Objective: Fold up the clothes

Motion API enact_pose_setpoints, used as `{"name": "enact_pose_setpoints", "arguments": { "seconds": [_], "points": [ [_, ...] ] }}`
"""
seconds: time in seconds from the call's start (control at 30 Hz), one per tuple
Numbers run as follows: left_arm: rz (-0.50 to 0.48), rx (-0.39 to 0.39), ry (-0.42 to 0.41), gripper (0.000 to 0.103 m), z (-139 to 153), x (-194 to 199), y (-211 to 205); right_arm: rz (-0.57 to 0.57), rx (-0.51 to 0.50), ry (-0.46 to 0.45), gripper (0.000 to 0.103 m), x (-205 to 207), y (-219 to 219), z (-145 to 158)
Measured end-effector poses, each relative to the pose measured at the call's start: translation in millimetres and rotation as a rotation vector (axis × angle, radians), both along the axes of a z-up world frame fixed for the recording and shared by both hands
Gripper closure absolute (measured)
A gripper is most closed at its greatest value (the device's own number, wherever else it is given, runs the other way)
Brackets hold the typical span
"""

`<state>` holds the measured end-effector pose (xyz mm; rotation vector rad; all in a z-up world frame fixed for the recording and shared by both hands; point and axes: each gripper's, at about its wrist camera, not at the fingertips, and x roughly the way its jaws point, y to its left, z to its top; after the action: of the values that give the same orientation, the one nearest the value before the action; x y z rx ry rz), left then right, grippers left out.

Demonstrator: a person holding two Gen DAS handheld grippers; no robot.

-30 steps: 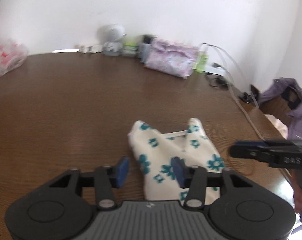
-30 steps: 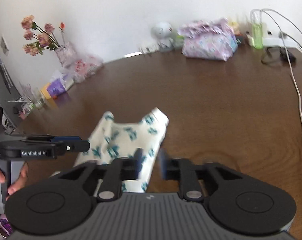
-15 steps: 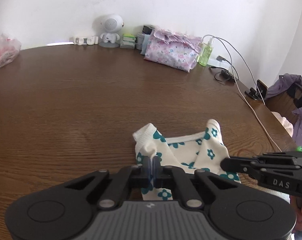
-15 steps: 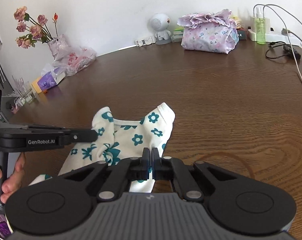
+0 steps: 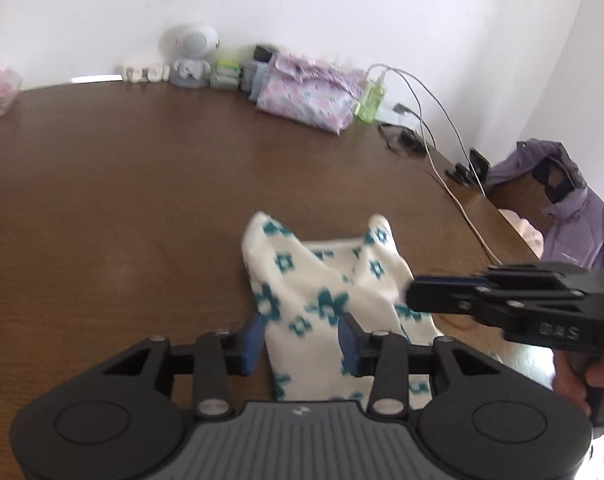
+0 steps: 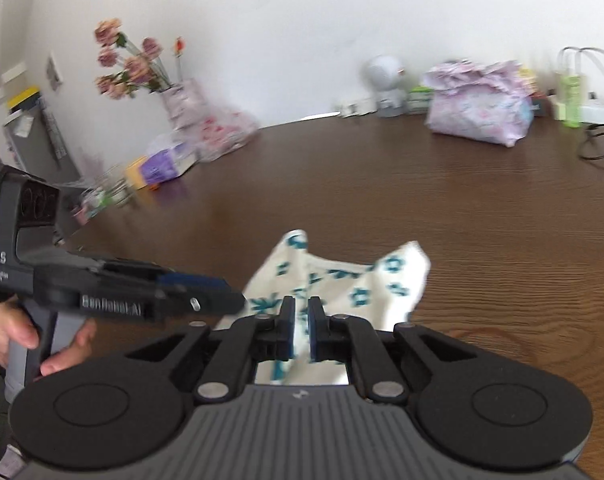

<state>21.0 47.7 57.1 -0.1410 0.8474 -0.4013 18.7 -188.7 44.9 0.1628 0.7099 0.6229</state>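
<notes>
With the left gripper (image 5: 300,338) opening and the right gripper (image 6: 300,330) parting from nearly together (nothing pinched), the flowered shirt (image 5: 326,300) at frame centre may slump unfolded.

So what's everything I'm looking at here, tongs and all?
Table: one, dark brown wood, under everything.
Small garment: one, white with teal flowers, near the front edge.
Floral cloth bundle: one, pink-lilac, by the back wall.
Round gadget: one, white-grey, left of that bundle.
Bottle: one, green, right of the bundle.
Cables: a few, white and black, back right.
Jacket: one, purple, beyond the table's right side.
Flowers in vase: one bunch, pink, back left.
Left tongs: black, blue pads, jaws opening, garment between them.
Right tongs: black, blue pads, jaws opening, narrow gap over the garment.
Left hand, right hand: gripping the tongs' handles.
</notes>
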Motion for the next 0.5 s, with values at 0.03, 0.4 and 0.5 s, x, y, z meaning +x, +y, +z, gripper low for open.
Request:
{"name": "enact_pose_setpoints", "arguments": {
  "seconds": [0.03,0.4,0.5],
  "points": [
    [-0.006,-0.005,0.017,0.066,-4,-1,-1,0.016,-0.005,0.021,0.097,4,6,-4],
    [0.113,-0.159,0.084,0.100,-22,-9,24,0.010,0.038,0.110,0.099,15,17,-30],
    [0.120,-0.165,0.077,0.100,-20,-11,24,-0.020,0.008,0.068,0.088,16,12,-16]
  ]
}}
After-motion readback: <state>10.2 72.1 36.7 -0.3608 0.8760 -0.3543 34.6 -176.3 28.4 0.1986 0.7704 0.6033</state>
